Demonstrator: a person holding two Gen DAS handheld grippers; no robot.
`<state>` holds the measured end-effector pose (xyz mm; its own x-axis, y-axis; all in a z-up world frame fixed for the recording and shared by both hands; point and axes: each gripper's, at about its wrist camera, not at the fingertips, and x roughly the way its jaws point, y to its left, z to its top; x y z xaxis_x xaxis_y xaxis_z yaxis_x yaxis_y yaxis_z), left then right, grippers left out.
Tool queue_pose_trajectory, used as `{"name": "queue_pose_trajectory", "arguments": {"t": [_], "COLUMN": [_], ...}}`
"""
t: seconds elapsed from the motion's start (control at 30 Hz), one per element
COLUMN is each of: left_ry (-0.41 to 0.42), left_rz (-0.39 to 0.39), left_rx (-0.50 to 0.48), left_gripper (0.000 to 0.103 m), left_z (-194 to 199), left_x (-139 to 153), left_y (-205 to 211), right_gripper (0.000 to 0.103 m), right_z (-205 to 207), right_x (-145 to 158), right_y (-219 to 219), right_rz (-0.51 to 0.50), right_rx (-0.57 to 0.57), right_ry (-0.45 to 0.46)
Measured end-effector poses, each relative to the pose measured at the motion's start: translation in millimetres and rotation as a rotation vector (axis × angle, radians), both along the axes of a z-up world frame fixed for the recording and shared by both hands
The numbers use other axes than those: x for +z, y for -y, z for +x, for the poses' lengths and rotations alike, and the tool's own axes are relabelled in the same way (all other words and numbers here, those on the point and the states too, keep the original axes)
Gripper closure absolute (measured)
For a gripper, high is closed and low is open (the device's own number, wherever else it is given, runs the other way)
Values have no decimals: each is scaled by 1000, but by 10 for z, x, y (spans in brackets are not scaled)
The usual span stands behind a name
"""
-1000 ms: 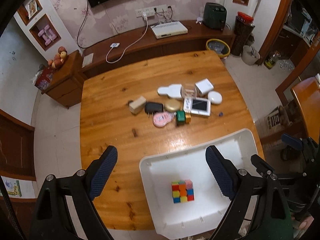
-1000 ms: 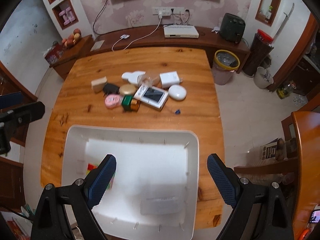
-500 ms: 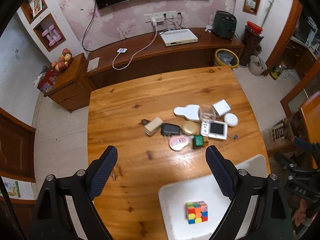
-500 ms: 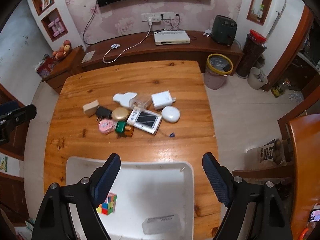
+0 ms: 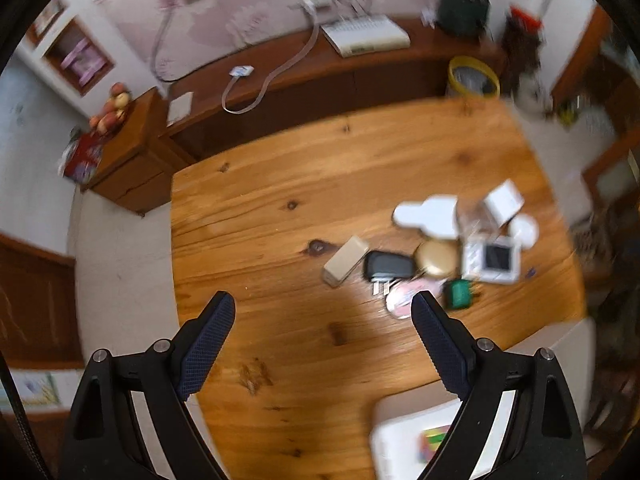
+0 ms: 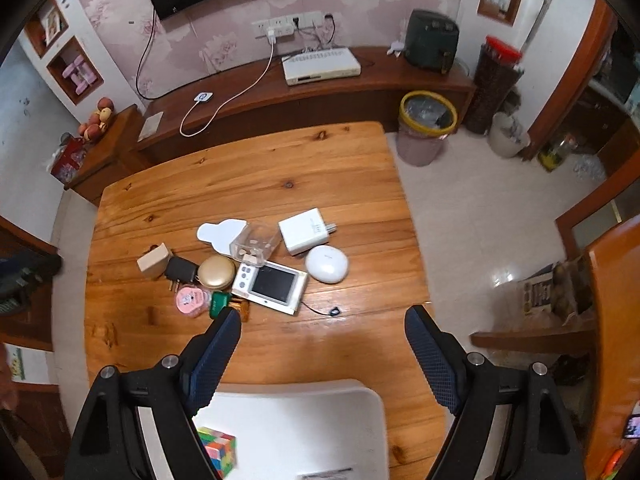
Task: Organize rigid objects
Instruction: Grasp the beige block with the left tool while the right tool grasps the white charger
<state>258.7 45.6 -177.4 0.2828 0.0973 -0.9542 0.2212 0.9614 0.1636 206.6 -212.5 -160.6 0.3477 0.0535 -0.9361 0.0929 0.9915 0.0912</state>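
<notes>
A cluster of small rigid objects lies mid-table: a beige box point(image 6: 154, 260), a black plug adapter point(image 6: 181, 271), a gold round case point(image 6: 216, 272), a pink round case point(image 6: 191, 299), a green item point(image 6: 221, 303), a white screen device point(image 6: 271, 281), a clear box point(image 6: 255, 246), a white charger point(image 6: 304, 231) and a white oval case point(image 6: 327, 263). A white tray point(image 6: 296, 408) at the near edge holds a colour cube point(image 6: 219, 449). My left gripper point(image 5: 322, 344) and right gripper point(image 6: 322, 354) are both open and empty, hovering above the table short of the cluster.
The wooden table point(image 6: 248, 168) has bare wood on its far half. A long wooden cabinet point(image 6: 304, 92) stands behind it, and a yellow-rimmed bin point(image 6: 426, 128) is on the floor past the far right corner. Another wooden table edge point(image 6: 616, 320) is at the right.
Both grippers have pulled back from over the tray and shifted forward toward the object cluster; the tray now shows only at the bottom of each view. The left view is motion-blurred.
</notes>
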Motion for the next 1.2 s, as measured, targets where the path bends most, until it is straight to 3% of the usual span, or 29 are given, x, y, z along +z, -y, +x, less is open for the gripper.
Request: {"name": "queue_pose_trajectory", "arguments": {"t": [0.17,0.33,0.47,0.7,0.87,0.97,1.1,1.2], "left_ry": [-75,-117,-164,-207,-217,-224,-246,-260], "left_rz": [92,159,156,141,155,161,151,150], "left_rx": [-141,-188,-202,-220,-237,-255,-264,-267], "left_gripper": [12,12,12,12,12,15,32,40], "left_z": [202,404,560,713,766,762,773,768], "left_x": [-528,-891,-1106,-1340,-1429,-1471,-1524,-1558], "left_y": [97,80,40,56,98,138,148,176], "right_gripper": [18,18,18,18,18,18,18,29], "right_z": [298,657,945,1276,1432,1512,1574,1570], "right_x": [-251,-568,-898,-1423,-1589,-1644,-1763,-1857], "right_y": [-32,55,102,-3,-145,-238,-372,-443], "right_rz": [36,65,89,65,-33,-63,-112,-131], "right_rx": [-2,-49,-75,10,95,167,248,286], "right_ry": [-53,-110,-156,-247,-271,-285,-317,-332]}}
